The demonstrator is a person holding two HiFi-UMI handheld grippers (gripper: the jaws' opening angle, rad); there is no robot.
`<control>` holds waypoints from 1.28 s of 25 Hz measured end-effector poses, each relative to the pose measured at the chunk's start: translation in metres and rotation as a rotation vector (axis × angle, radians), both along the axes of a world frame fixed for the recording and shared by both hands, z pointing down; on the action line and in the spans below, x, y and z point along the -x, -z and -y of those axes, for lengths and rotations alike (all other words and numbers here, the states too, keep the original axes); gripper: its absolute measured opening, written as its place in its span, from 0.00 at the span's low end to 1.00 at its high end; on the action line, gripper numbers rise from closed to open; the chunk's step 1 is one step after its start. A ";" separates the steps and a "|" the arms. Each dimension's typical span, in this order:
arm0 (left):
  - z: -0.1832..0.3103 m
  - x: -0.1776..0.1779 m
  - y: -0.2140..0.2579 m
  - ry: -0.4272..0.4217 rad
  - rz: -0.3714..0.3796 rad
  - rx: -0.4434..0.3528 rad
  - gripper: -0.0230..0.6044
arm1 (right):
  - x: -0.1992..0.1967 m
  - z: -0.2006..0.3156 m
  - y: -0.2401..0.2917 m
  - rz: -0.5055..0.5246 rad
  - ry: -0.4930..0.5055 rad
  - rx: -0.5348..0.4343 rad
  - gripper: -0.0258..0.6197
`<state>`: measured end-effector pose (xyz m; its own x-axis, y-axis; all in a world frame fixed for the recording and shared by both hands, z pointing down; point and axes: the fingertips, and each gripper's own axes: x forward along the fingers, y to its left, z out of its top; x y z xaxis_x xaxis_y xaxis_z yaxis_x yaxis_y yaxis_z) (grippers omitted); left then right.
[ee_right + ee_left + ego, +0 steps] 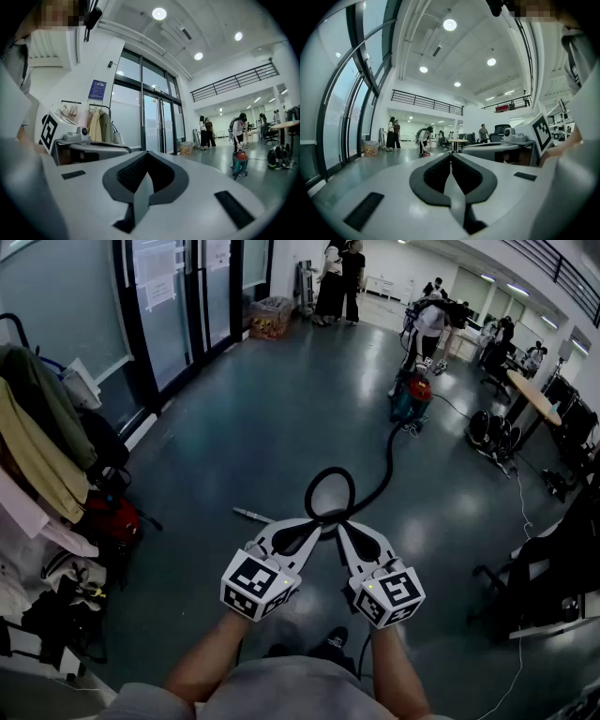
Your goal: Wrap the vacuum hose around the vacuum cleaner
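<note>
Left gripper [315, 525] and right gripper [340, 528], jaws pressed together and empty, are hovering level over the hose [330, 471], probably aligning to gather it toward the far vacuum [411, 397].

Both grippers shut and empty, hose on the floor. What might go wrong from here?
The hose loops on the floor just ahead; a forward step might snag it. The vacuum cleaner stands far off beside a bent-over person; hauling the hose could drag it into them. Left gripper and right gripper are shut, so must open first.
</note>
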<state>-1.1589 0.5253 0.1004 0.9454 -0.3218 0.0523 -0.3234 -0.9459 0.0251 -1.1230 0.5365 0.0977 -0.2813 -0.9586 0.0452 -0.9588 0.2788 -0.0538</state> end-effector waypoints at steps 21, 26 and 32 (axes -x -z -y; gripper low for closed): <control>0.004 0.001 -0.008 0.002 0.006 0.012 0.07 | -0.006 0.002 -0.003 0.000 -0.021 0.009 0.04; 0.012 0.007 -0.014 0.003 0.012 0.022 0.07 | -0.005 0.010 -0.008 -0.015 -0.027 0.024 0.04; 0.028 -0.006 -0.023 0.000 0.030 0.032 0.07 | -0.019 0.025 -0.018 -0.018 -0.027 0.049 0.04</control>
